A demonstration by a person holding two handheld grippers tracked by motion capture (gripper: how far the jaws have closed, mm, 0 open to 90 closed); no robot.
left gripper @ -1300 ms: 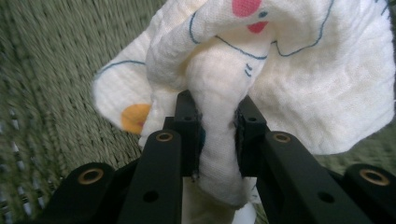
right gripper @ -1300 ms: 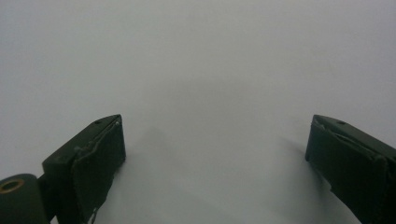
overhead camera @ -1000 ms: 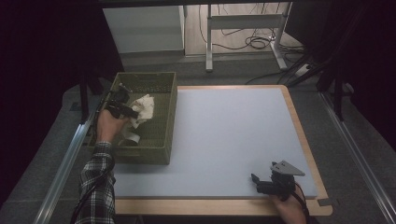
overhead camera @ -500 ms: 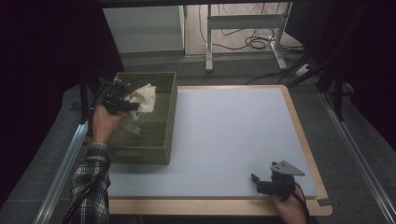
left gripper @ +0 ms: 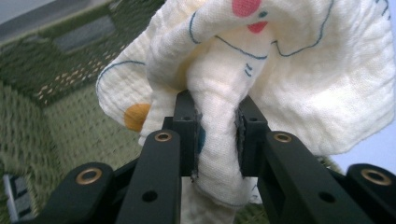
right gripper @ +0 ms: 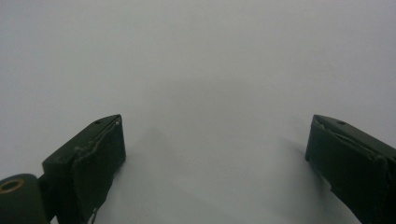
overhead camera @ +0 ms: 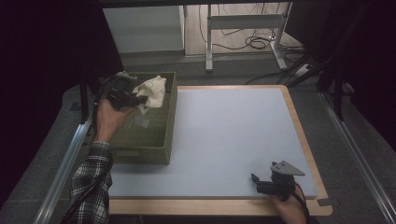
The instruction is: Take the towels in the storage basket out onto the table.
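A cream cloth (overhead camera: 152,91) with blue outlines and red and orange spots hangs bunched above the green woven basket (overhead camera: 159,144). My left gripper (overhead camera: 137,99) is shut on the cloth (left gripper: 289,79), with a fold pinched between its pads (left gripper: 192,140), and it is raised over the basket's far left part. My right gripper (overhead camera: 257,183) rests near the front right corner of the pale blue mat (overhead camera: 233,130). Its jaws stand wide apart (right gripper: 215,158) over bare mat with nothing between them.
The mat lies in a wooden frame (overhead camera: 299,121). Inside the basket a small pale item (overhead camera: 141,122) lies on the bottom. Metal rails (overhead camera: 65,163) run along both sides of the table. Desk legs and cables (overhead camera: 252,42) stand beyond the far edge.
The left gripper has lifted the cloth up out of the basket and toward its far side. The right gripper has stayed where it was.
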